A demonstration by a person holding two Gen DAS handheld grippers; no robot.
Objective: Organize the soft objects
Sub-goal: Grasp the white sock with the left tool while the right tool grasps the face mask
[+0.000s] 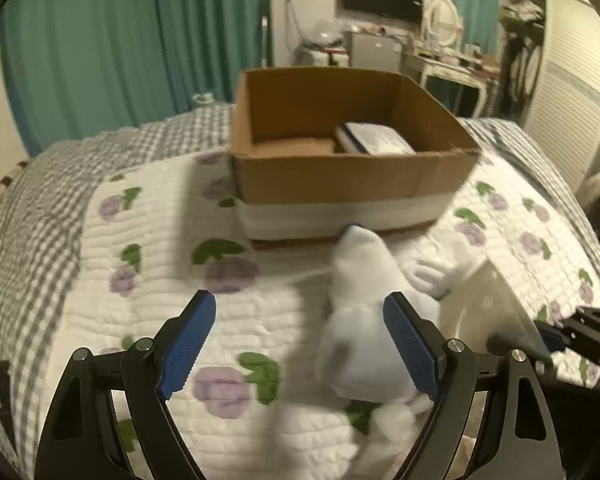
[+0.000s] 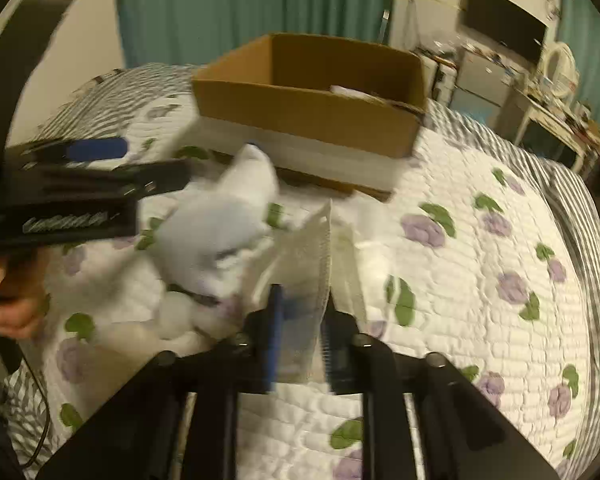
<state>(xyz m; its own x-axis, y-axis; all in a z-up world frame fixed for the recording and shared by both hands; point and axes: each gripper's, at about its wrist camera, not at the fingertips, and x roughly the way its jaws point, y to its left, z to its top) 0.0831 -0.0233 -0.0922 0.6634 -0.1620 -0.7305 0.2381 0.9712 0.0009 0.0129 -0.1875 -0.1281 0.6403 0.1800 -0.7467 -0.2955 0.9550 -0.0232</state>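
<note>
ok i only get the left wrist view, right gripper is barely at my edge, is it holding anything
Observer: Yes. The right gripper is shut on the edge of a translucent white bag, which stands up between its fingers.
Operator: and where's the plush relative to that bag
Observer: The white plush toy lies just left of the bag on the quilt and seems to touch it. Its pointed end faces the cardboard box.
Operator: is my gripper on it
Observer: No. From the right wrist view, the left gripper is at the plush's upper left, open, with nothing clamped.
</note>
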